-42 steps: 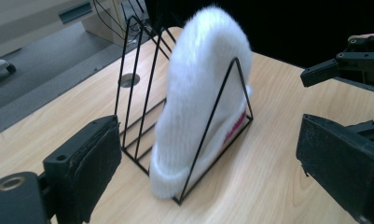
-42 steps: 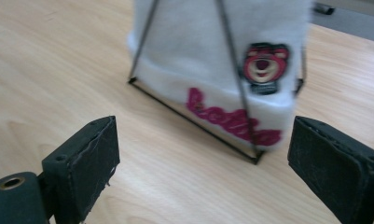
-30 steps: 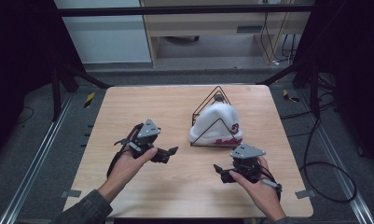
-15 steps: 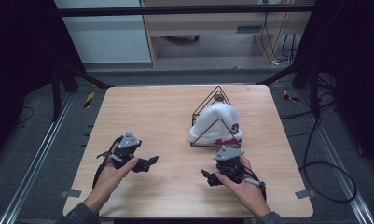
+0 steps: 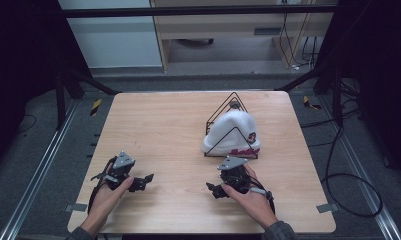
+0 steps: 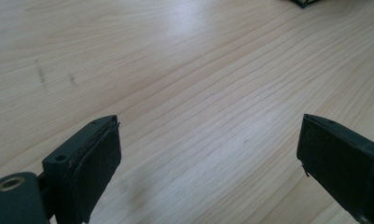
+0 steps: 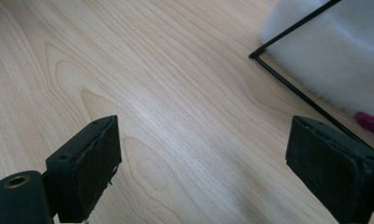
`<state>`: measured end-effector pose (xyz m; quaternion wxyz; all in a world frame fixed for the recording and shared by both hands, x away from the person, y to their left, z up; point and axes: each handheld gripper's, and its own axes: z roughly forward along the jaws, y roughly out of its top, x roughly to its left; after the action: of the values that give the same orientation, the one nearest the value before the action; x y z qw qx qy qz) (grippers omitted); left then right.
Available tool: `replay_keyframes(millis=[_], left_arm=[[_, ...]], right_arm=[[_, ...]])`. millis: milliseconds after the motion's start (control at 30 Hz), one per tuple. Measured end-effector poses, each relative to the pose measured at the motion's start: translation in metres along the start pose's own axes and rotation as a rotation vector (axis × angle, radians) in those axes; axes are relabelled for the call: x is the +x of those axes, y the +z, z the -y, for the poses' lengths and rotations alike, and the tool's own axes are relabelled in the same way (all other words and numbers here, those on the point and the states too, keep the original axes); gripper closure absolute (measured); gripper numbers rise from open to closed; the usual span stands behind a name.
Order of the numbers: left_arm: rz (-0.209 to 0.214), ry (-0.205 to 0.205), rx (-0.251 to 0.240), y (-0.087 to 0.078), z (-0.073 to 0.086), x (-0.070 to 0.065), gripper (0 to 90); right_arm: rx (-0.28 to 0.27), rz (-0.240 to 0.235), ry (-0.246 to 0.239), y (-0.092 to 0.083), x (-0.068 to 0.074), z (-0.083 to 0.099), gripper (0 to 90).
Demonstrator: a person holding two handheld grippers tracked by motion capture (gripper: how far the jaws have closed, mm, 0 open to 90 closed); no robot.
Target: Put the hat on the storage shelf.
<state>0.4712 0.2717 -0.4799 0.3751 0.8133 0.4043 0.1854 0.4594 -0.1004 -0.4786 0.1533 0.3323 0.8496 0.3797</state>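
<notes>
Left tool [image 5: 144, 179] jaws apart, right tool [image 5: 214, 189] likewise (nothing held), white hat [image 5: 232, 131] in wire stand [image 5: 219, 107]

the tabletop [image 5: 178, 125] is evenly lit from above while the room around it sinks into near black. in both gripper views, pale glare washes the wood beyond the soft-edged tongs.

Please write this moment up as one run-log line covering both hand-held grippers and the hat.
left hand-held gripper: open, empty, near table edge | right hand-held gripper: open, empty | white hat: on black wire stand, untouched
</notes>
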Motion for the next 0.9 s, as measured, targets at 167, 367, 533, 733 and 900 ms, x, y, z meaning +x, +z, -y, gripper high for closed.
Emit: replay_keyframes(millis=[167,367,533,733,900], left_arm=[[-0.013,-0.028,0.005,0.000,0.011,0.007,6.1],[-0.053,-0.059,0.005,0.002,0.021,0.022,6.0],[-0.080,-0.073,0.013,0.007,0.028,0.029,6.0],[-0.092,-0.090,0.036,0.010,0.028,0.032,5.8],[-0.118,-0.067,0.064,0.012,0.026,0.030,3.4]], right_arm=[[0.016,0.002,0.016,0.010,0.001,-0.002,9.8],[0.013,0.034,0.065,0.026,-0.003,-0.004,10.1],[0.029,0.057,0.086,0.036,-0.003,-0.003,10.4],[0.035,0.080,0.091,0.045,-0.001,0.000,9.5],[0.019,0.101,0.089,0.047,0.002,0.002,7.6]])
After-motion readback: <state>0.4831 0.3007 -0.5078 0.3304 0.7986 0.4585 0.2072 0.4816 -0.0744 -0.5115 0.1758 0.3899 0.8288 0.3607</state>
